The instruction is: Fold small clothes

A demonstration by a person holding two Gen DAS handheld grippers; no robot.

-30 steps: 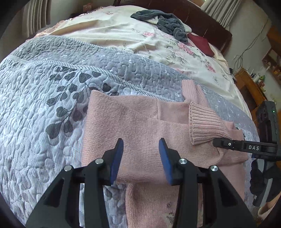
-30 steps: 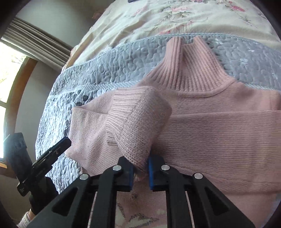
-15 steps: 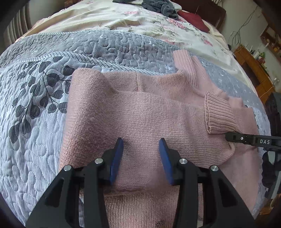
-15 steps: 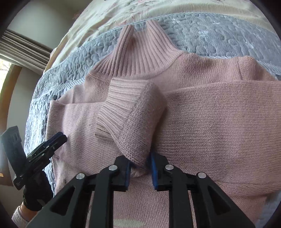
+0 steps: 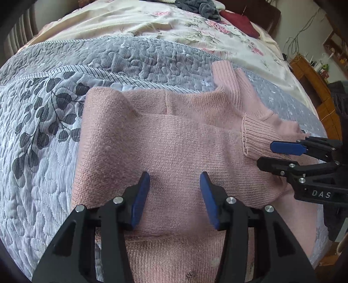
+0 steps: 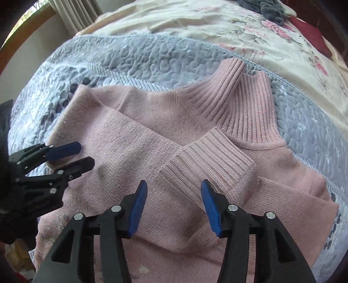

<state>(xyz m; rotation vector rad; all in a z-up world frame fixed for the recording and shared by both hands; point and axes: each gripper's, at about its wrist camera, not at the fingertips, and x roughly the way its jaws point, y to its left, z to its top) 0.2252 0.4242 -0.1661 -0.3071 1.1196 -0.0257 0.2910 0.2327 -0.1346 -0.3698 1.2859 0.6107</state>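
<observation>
Pink knit sweater (image 5: 174, 139) spread flat across the middle of both frames, lying on the grey-blue quilted bedspread (image 5: 43, 152), its ribbed turtleneck collar (image 6: 245, 104) pointing toward the top of the picture. One sleeve is folded across the chest, and its ribbed cuff (image 6: 213, 156) lies just below the collar in the right wrist view, at centre right. In the left wrist view that same cuff sits at the right side of the frame, right by the other gripper's tips. Left gripper (image 5: 175, 196) at the bottom centre of its own view, blue pads spread wide apart, nothing between them, hovering over the folded sleeve. From the right wrist camera the left gripper shows at the left edge, its tips parted over the sweater's shoulder end. Right gripper (image 6: 174, 202) low in the centre of its view, jaws wide as well, holding nothing, with the cuff lying just beyond the tips. In the left wrist view it comes in from the right edge, body marked DAS, one blue pad over the cuff and the black finger below it, a clear gap between them. Beyond the quilt, toward the top of the frames, a cream floral sheet (image 5: 152, 24) with a dark grey garment (image 5: 202, 8) bunched at the top edge and a dark red cushion (image 5: 239, 21) next to it. Wooden furniture (image 5: 315, 87) at the upper right of the left wrist view, curtains (image 6: 74, 13) at the upper left of the right wrist view.
</observation>
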